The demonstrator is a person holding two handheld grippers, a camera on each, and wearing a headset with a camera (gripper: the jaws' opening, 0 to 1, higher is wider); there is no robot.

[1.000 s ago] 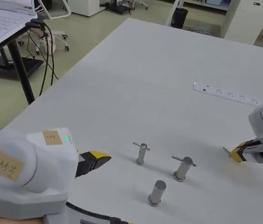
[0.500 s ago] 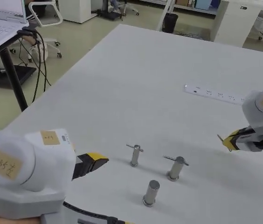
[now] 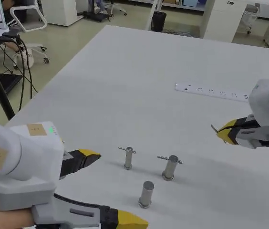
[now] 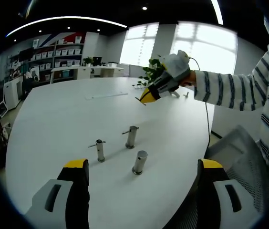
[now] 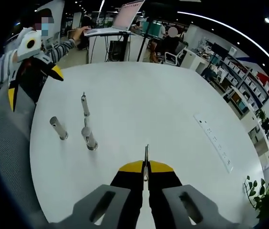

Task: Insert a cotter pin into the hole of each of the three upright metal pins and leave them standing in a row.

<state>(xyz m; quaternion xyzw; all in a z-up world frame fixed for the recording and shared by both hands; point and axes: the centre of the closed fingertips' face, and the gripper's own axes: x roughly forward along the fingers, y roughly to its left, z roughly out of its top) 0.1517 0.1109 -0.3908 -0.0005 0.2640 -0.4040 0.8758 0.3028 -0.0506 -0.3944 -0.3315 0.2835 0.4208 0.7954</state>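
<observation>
At the near edge of the bench [image 3: 125, 71], the left gripper [image 3: 115, 188] stands spread wide. Beyond it, one bare metal pin [image 3: 146, 193] stands upright before two pinned metal pins [image 3: 128, 157]. Well apart toward the right edge, the right gripper [image 3: 225, 132] clamps a cotter pin [image 3: 214, 128]. A power strip [image 3: 211, 91] lies farther back.

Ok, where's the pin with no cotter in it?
Head view, bottom centre: the bare pin stands just in front of the left fitted pin and right fitted pin.

light: bright, even | shadows: soft | focus: sharp | gripper views: fisheye-bent edges
</observation>
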